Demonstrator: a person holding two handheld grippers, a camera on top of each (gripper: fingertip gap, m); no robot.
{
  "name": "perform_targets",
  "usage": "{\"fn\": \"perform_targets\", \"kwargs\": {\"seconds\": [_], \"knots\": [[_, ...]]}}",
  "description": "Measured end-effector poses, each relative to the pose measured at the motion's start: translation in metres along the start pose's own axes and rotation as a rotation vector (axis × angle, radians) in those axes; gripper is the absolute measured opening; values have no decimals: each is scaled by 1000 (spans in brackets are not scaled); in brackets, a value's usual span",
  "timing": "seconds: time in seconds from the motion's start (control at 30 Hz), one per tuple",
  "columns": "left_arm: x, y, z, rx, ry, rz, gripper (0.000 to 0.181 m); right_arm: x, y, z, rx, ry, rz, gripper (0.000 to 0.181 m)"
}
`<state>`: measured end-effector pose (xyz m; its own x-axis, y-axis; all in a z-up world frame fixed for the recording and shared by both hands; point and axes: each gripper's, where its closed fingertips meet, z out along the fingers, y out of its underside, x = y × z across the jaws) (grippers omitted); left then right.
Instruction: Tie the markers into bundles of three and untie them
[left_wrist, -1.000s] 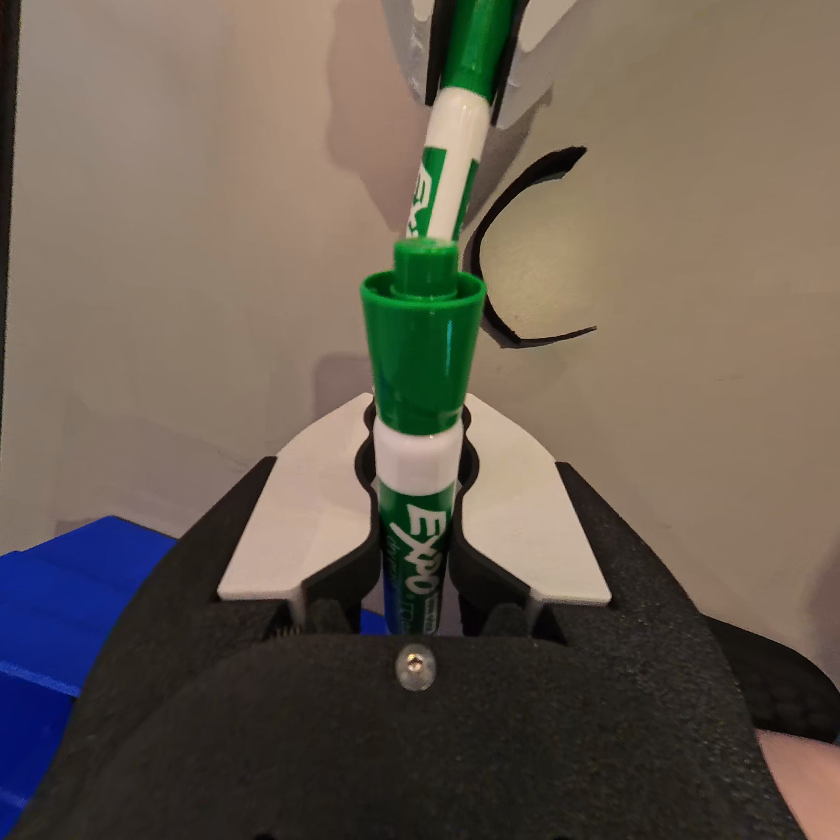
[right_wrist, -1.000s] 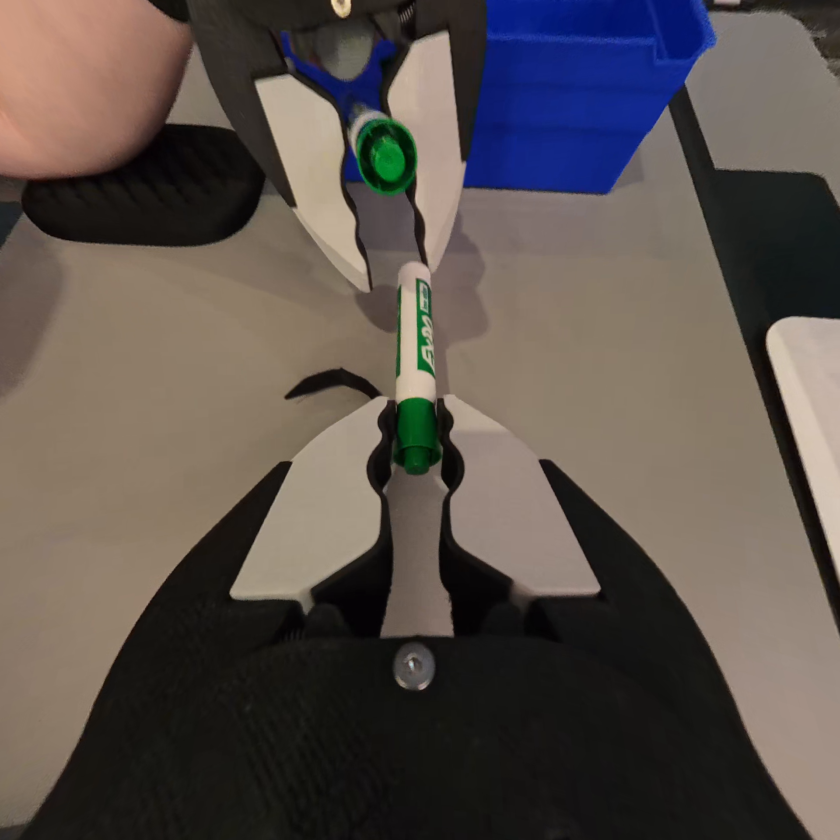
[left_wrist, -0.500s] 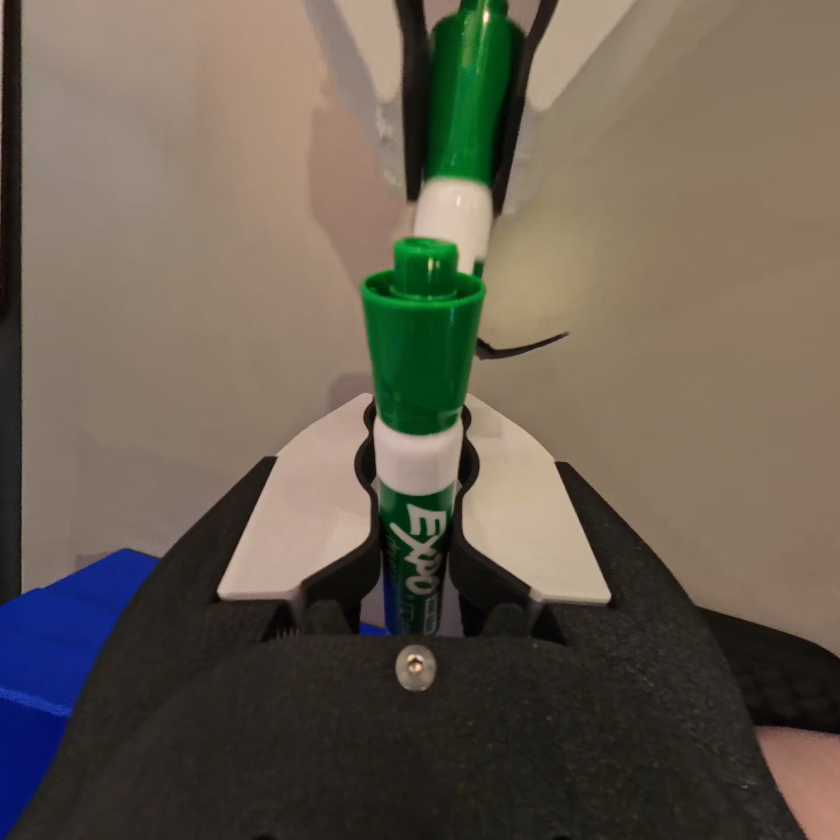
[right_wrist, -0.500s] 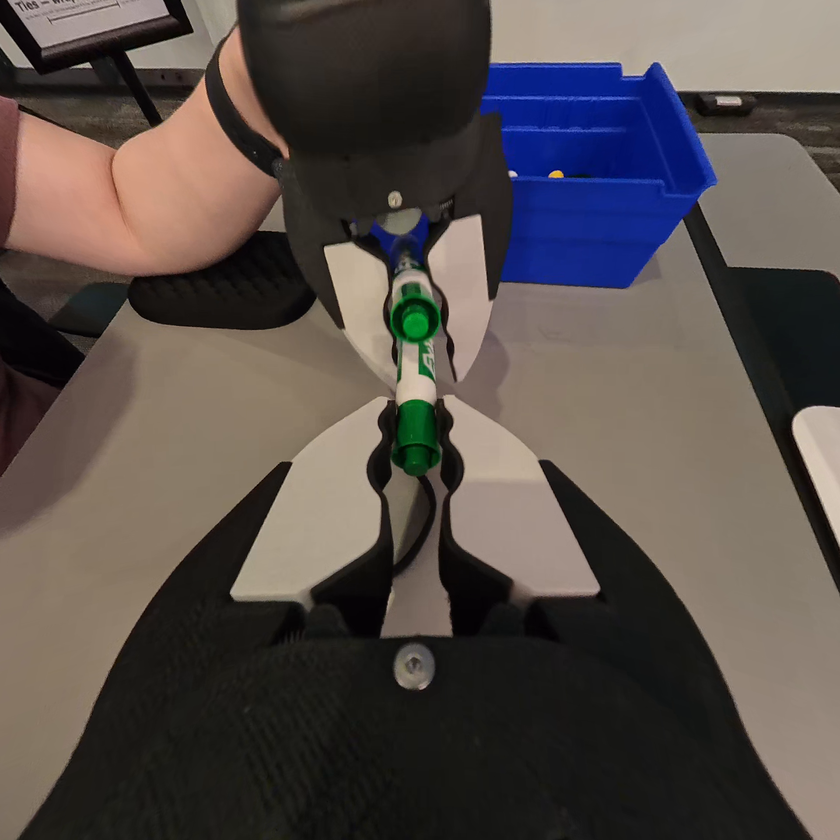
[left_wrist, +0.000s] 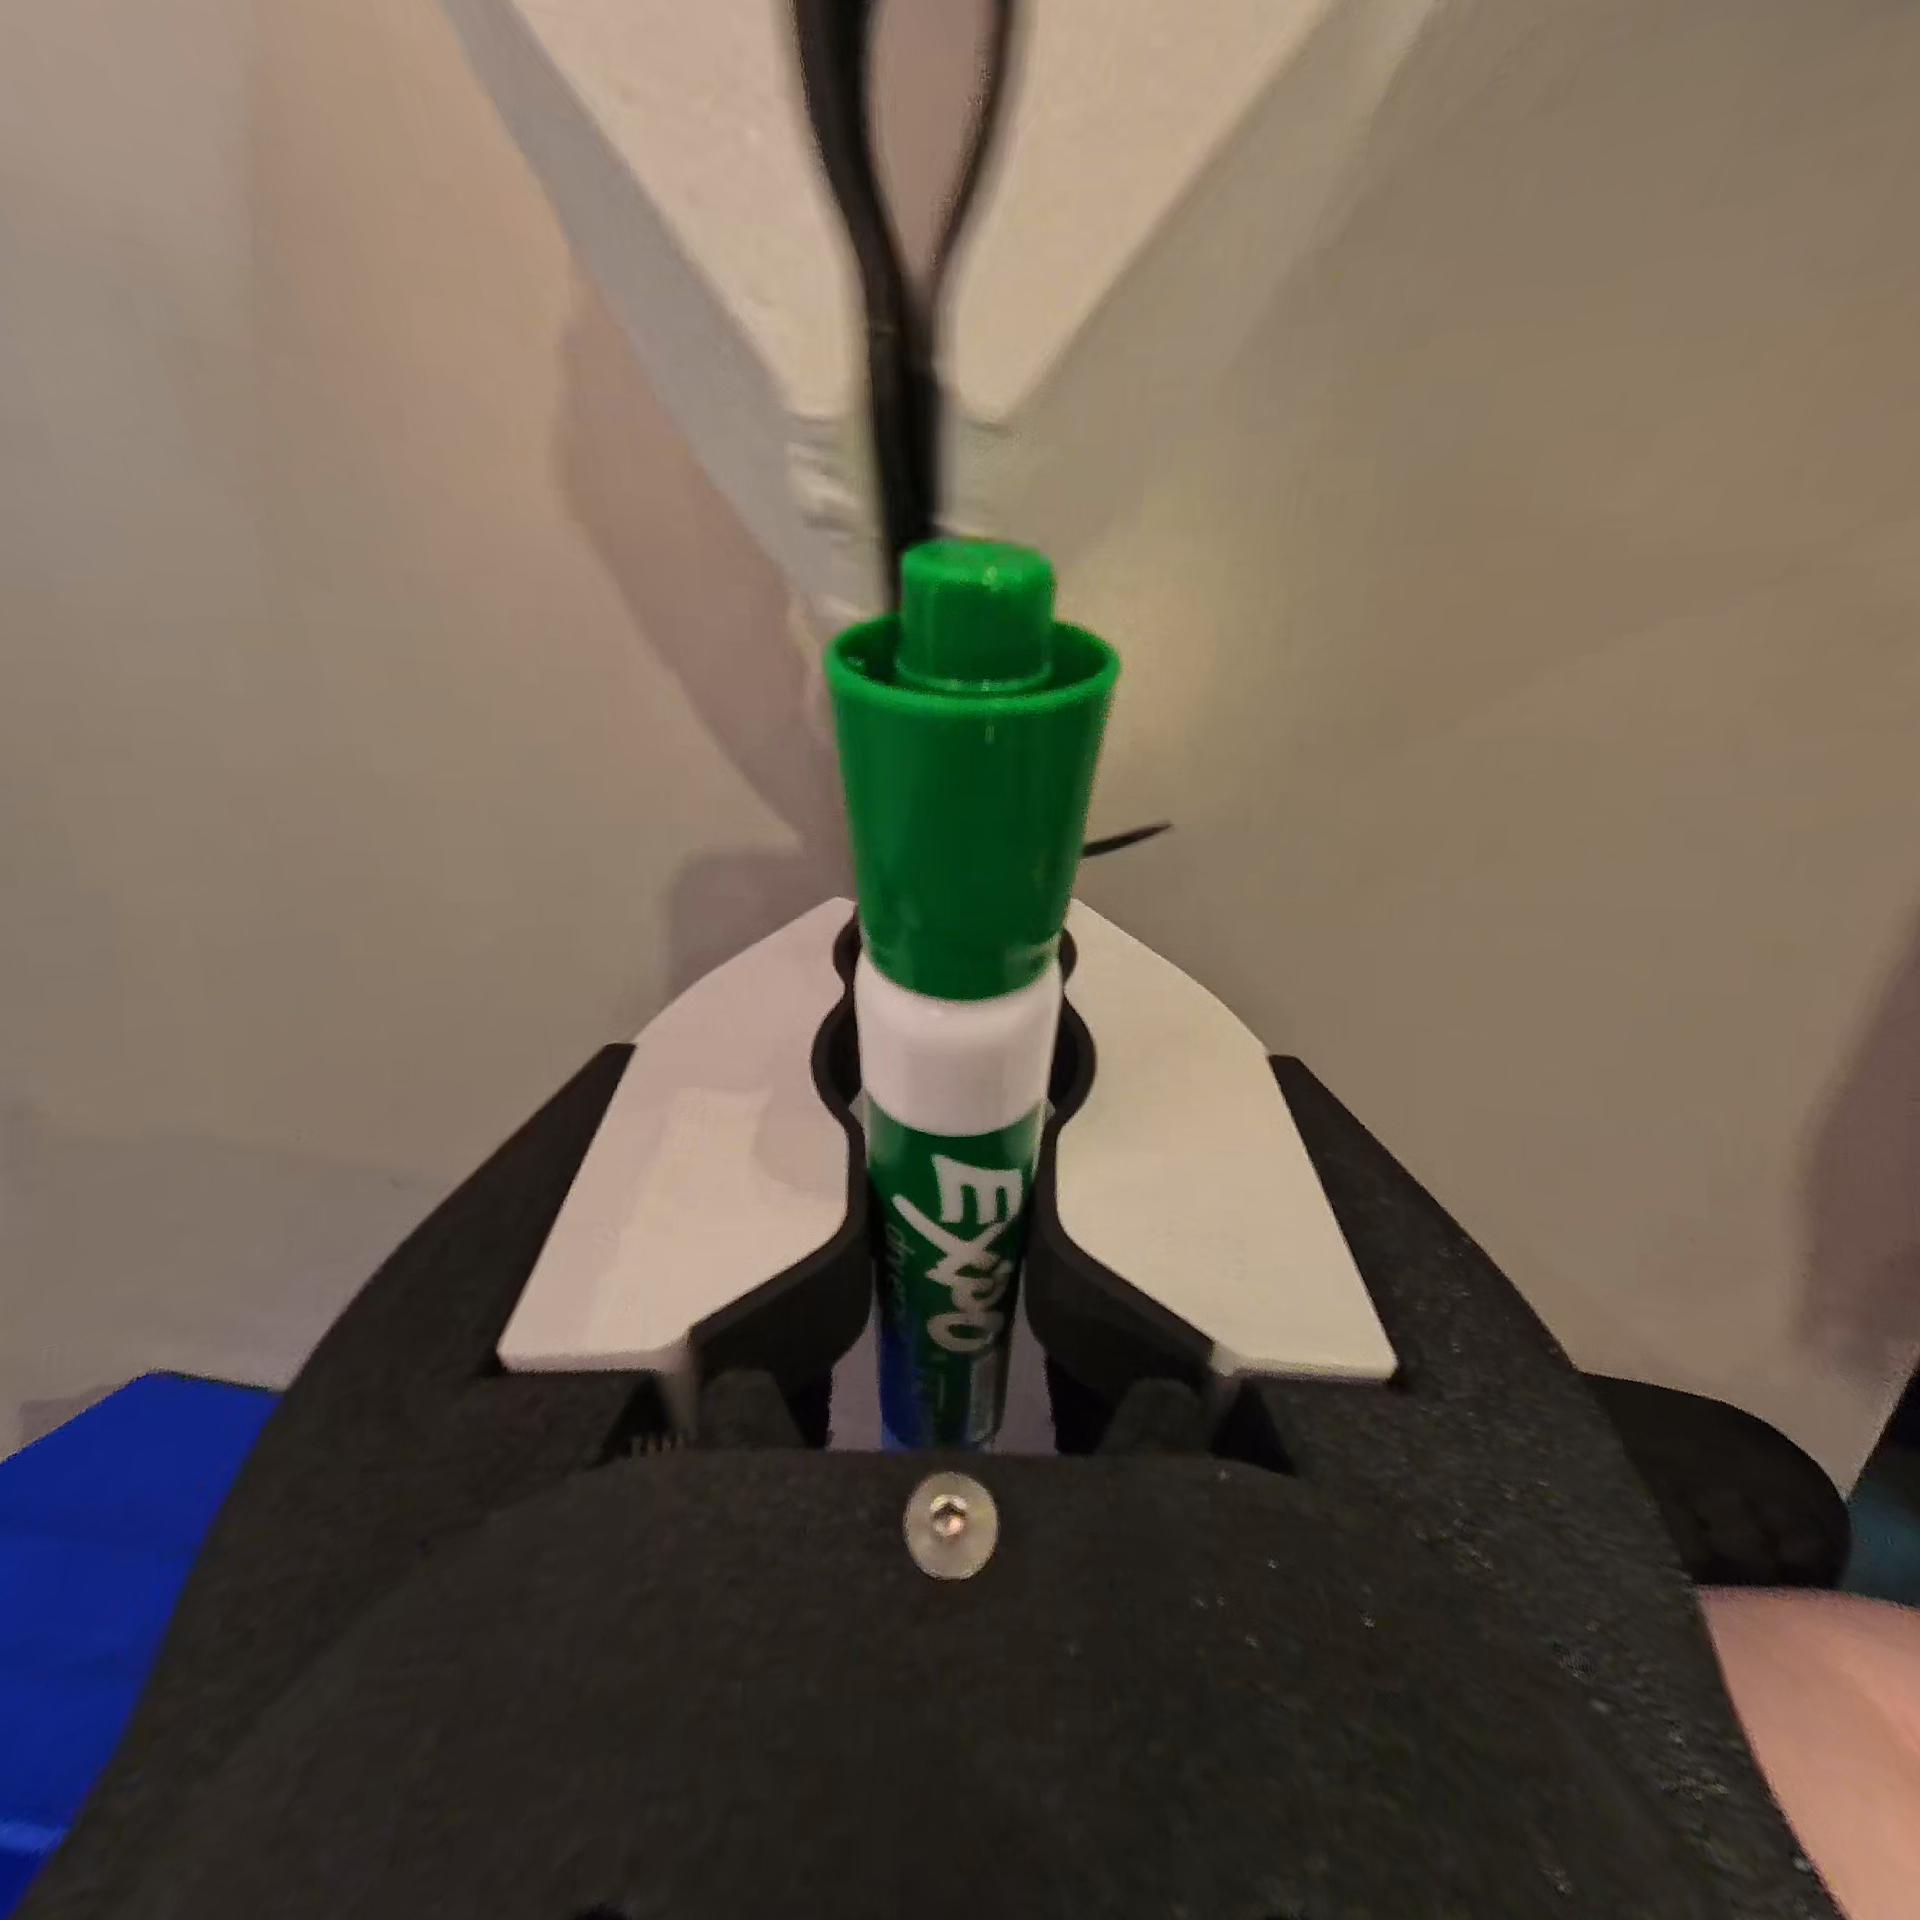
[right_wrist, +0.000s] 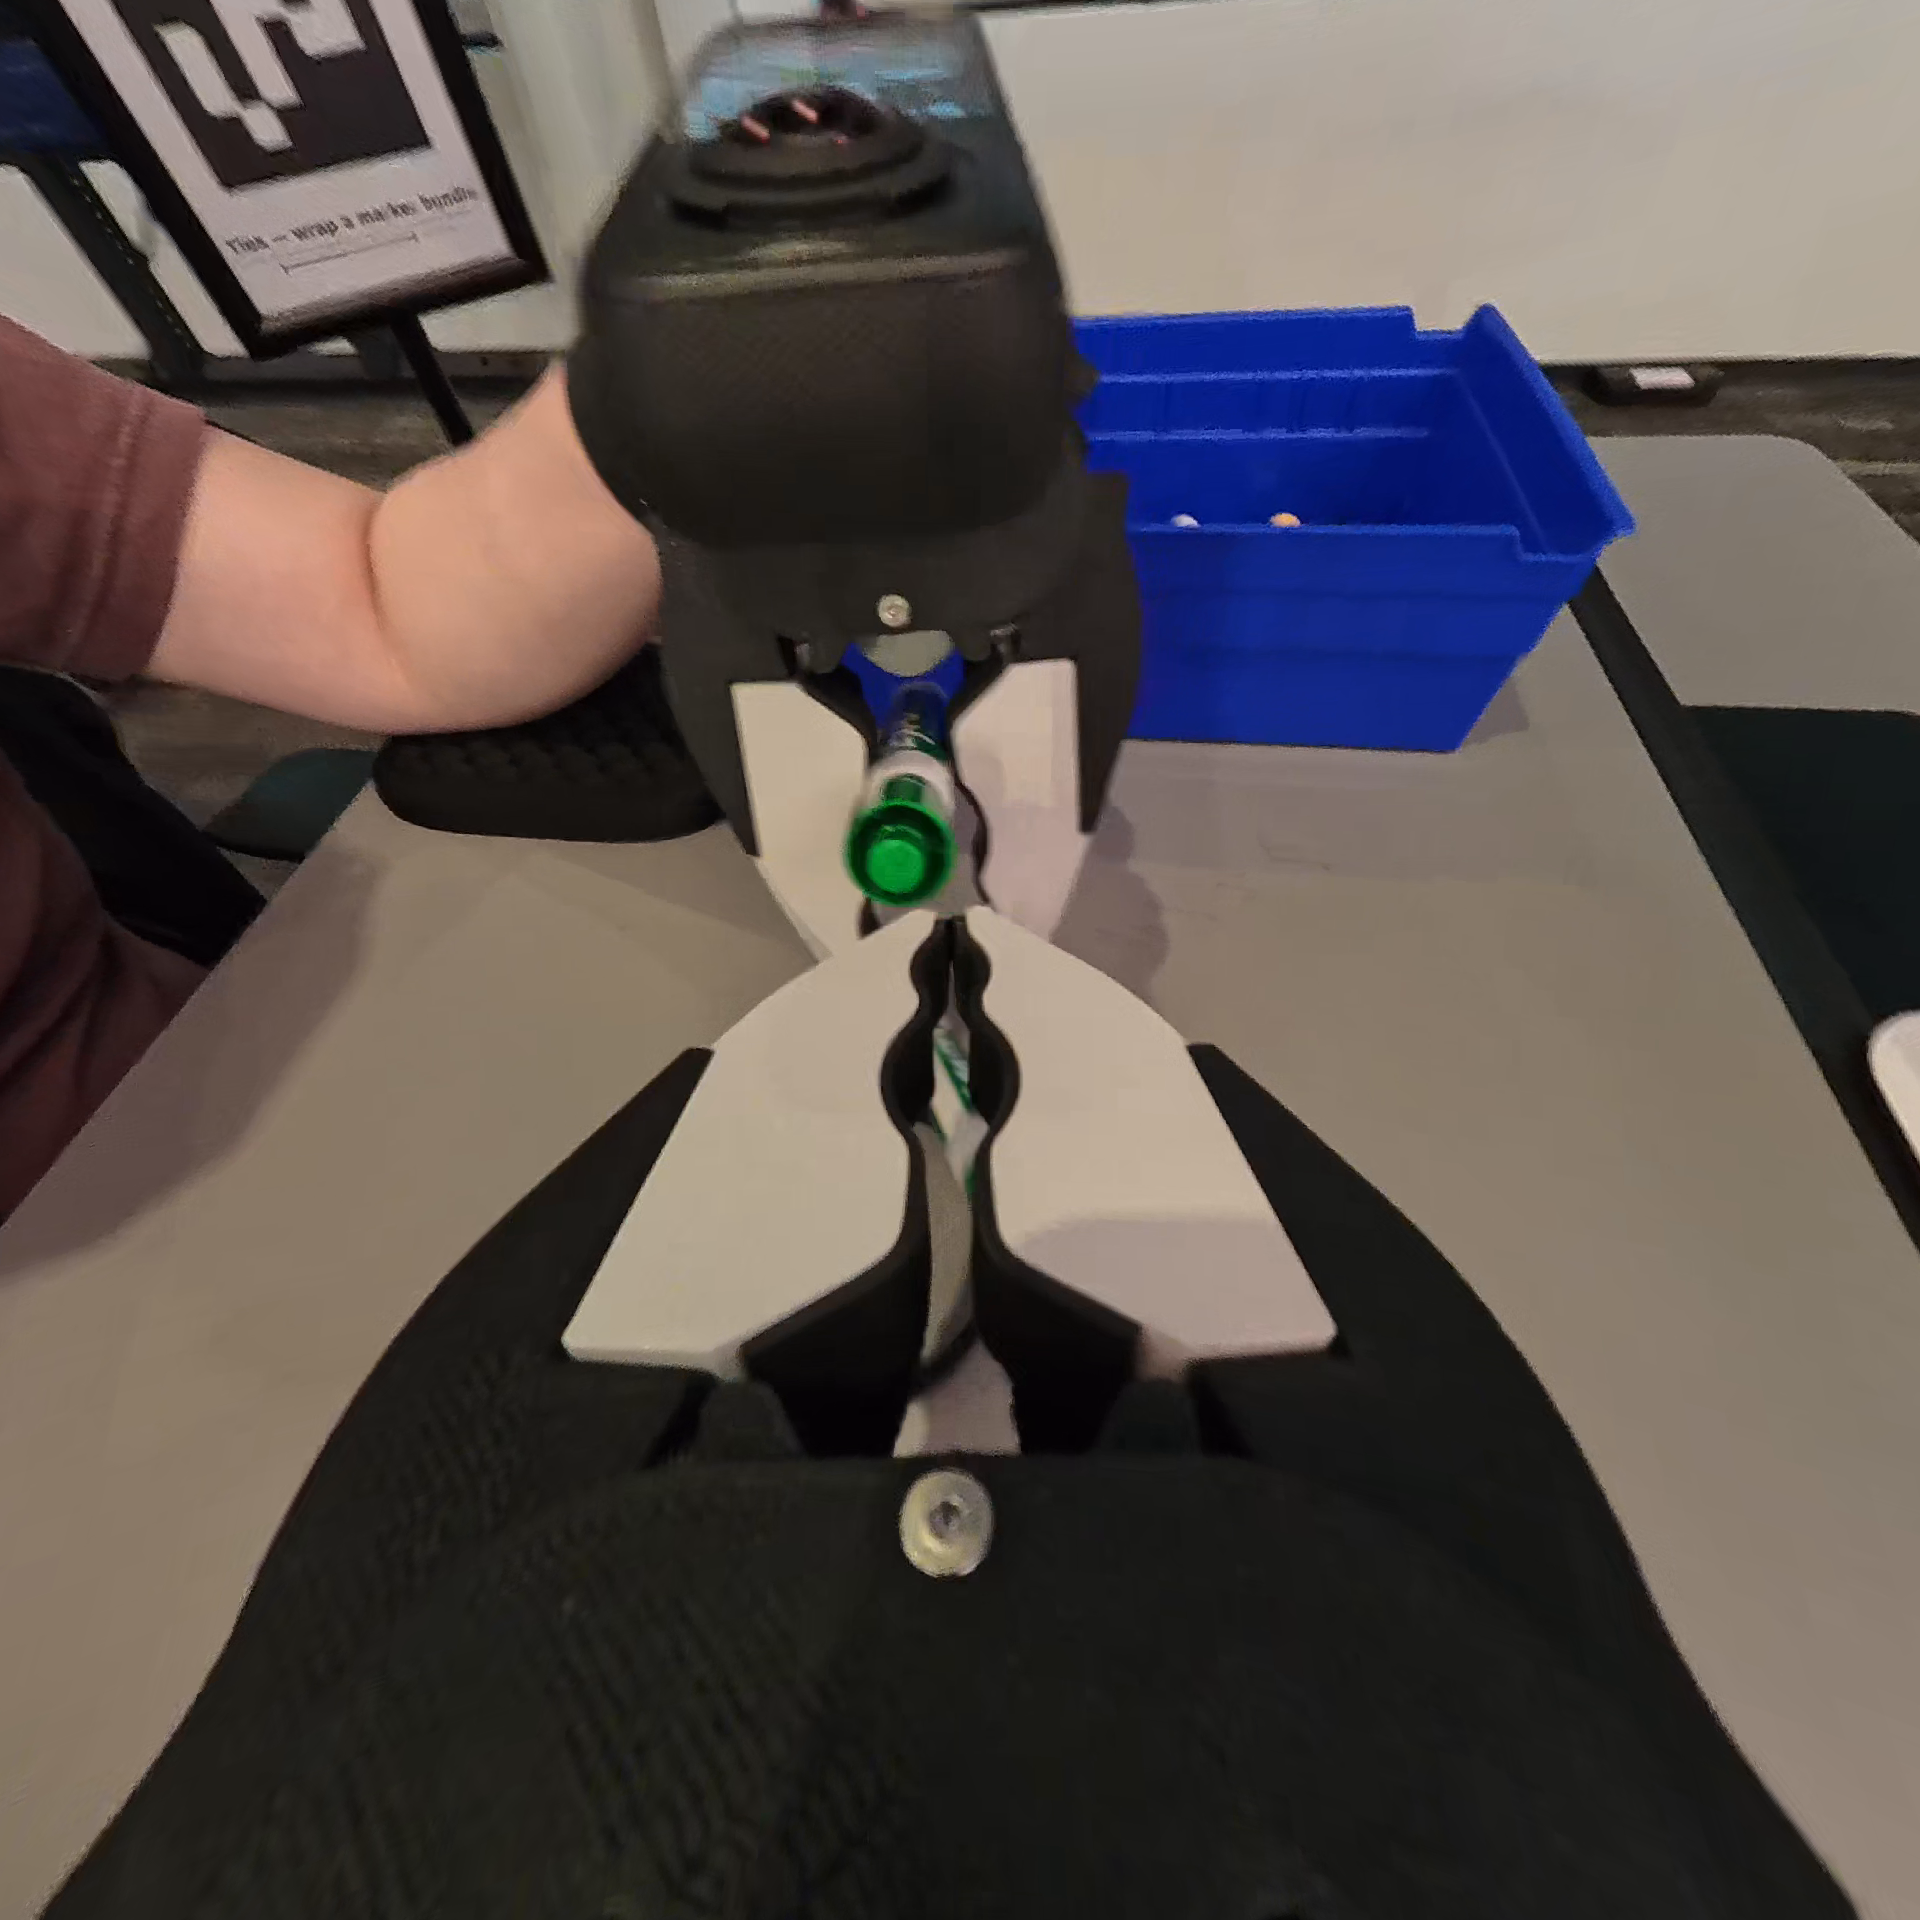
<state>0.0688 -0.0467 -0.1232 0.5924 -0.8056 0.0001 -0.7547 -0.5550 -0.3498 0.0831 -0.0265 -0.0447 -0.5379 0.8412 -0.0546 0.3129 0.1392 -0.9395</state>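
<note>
My left gripper (left_wrist: 961, 925) is shut on a green-capped marker (left_wrist: 971, 810), cap pointing forward. In the right wrist view this gripper (right_wrist: 914, 883) faces me, and the marker's cap (right_wrist: 900, 860) sticks out of it. My right gripper (right_wrist: 948, 930) has its jaws shut tip to tip, just in front of the left one. A second green marker (right_wrist: 954, 1081) shows only as a sliver through the gap between the right fingers, lying below them. In the left wrist view the right gripper (left_wrist: 904, 499) hangs shut above the cap. A thin black tie (left_wrist: 1127, 836) peeks out behind the cap.
A blue bin (right_wrist: 1351, 540) stands on the grey table (right_wrist: 1455, 1039) behind the left gripper. A person's bare forearm (right_wrist: 416, 582) rests on a black pad (right_wrist: 540, 769) at the left. A framed sign on a stand (right_wrist: 312, 156) is at the back left. A white object (right_wrist: 1896, 1070) sits at the right edge. The grippers' ends are close to 8 cm from one another. The white object (right_wrist: 1896, 1070) is about 30 cm from both grippers' fingertips.
My right gripper let go of the second marker, closed its jaws and moved up close to the left gripper. The left gripper kept its marker.
</note>
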Motion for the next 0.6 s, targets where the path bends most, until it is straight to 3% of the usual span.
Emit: {"fn": "perform_targets", "kwargs": {"seconds": [0.13,0.17,0.23,0.27,0.33,0.47,0.6], "knots": [[-1,8,12,-48,6,15,31,16,32,0,-122,53,-3,1],[-6,10,15,-64,-16,12,31,21,41,-1,-144,66,0,7],[-11,11,15,-63,-30,-7,32,28,55,0,-153,63,24,38],[-11,11,13,-52,-23,-16,32,24,63,1,-162,19,36,39],[-15,11,7,-36,-46,-25,32,13,82,1,-220,-73,31,39],[-21,16,-4,-20,-72,-49,32,39,100,5,-317,110,-128,40],[-21,20,-8,-20,-72,-54,32,31,131,18,-470,20,-69,30]]}}
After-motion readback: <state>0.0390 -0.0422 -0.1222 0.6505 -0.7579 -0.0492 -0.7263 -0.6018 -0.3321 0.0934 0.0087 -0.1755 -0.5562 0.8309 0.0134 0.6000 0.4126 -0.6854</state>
